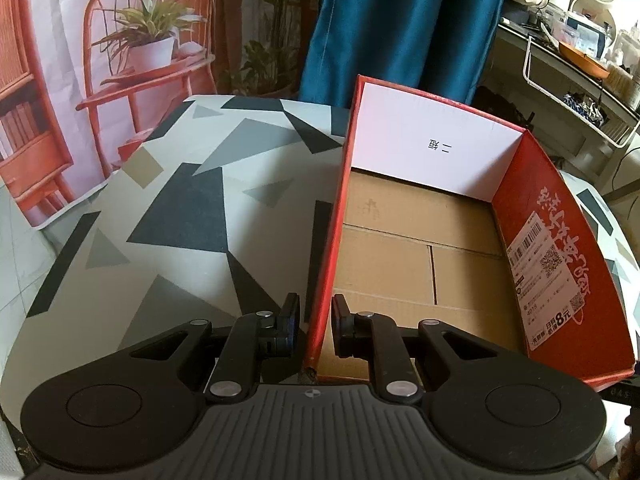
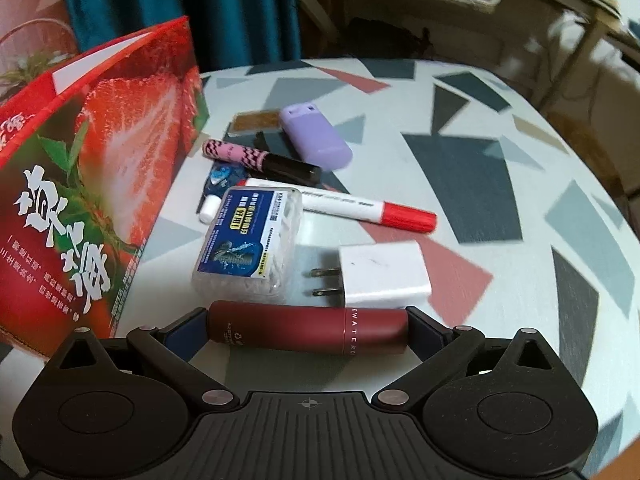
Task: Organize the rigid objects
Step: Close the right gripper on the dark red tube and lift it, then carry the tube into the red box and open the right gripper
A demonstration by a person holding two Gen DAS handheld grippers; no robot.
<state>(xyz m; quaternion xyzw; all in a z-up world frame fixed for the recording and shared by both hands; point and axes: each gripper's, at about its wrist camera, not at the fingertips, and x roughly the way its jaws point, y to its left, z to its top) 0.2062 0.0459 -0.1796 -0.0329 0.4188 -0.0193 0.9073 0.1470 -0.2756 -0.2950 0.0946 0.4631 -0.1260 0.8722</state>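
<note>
My left gripper (image 1: 316,326) is shut on the near left wall of the red cardboard box (image 1: 336,216), one finger outside and one inside; the box's brown floor is bare. My right gripper (image 2: 308,330) is shut on a dark red tube (image 2: 308,330), held crosswise by its two ends just above the table. Beyond it lie a white charger plug (image 2: 380,276), a clear floss-pick case (image 2: 250,240), a red-capped marker (image 2: 360,208), a pink-and-black tube (image 2: 260,158), a purple case (image 2: 316,136) and a brown pad (image 2: 256,122). The box's strawberry-printed side (image 2: 92,184) stands at the left.
The table has a geometric-patterned cloth (image 1: 160,208). A small blue-and-white item (image 2: 222,176) lies near the box. Behind are a blue curtain (image 1: 400,20), a printed backdrop (image 1: 120,40) and a cluttered shelf with a white wire basket (image 1: 580,92).
</note>
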